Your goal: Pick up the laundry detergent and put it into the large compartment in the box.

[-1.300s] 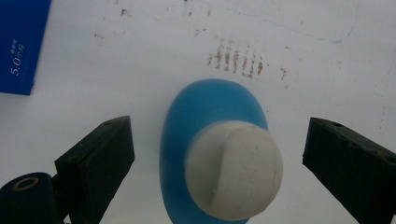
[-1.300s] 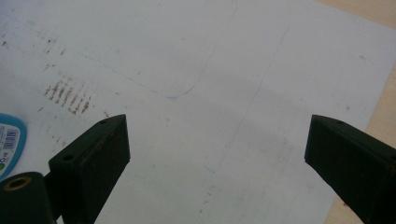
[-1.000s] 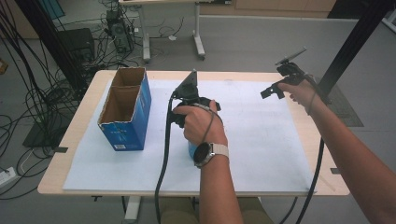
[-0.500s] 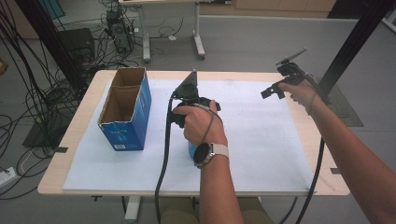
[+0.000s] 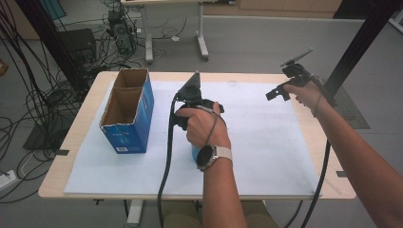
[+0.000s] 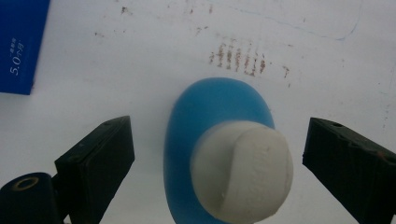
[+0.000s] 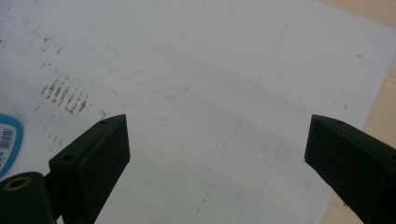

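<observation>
Hovering left gripper spread wide around upright blue bottle, not touching; right gripper spread over white sheet

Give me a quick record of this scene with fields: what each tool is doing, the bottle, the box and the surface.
left tool: jaws open, one on each side of the bottle, not touching it
right tool: jaws open, nothing between them, held above the sheet near the table's right edge
blue bottle: upright on the sheet, white cap on
blue box: open cardboard box, standing at the left of the sheet
white sheet: covers most of the table, marked with brown smudges
</observation>
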The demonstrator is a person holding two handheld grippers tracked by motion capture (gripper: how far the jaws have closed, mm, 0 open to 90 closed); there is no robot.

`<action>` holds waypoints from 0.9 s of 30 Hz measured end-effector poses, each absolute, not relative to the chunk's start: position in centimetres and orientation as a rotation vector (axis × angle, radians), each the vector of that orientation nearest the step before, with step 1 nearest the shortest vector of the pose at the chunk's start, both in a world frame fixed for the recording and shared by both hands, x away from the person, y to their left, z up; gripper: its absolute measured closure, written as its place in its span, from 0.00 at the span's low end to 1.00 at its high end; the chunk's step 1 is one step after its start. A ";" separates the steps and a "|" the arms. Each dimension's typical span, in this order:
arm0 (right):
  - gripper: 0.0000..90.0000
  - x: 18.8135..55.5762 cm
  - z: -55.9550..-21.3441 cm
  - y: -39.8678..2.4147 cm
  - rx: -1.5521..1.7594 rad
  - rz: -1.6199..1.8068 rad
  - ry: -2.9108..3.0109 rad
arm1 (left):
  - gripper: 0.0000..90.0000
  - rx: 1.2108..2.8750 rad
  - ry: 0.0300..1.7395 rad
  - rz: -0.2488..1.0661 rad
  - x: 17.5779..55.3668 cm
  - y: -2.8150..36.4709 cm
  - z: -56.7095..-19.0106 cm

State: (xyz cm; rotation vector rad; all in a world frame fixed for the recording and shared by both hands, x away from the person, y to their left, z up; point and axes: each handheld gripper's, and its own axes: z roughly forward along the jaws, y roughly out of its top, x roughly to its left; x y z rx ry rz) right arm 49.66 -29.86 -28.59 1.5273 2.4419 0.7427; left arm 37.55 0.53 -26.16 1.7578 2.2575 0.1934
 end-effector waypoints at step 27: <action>0.07 49.7 -28.6 -29.8 1.529 0.738 2.442 | 0.10 1.765 2.255 0.188 37.5 0.5 -26.2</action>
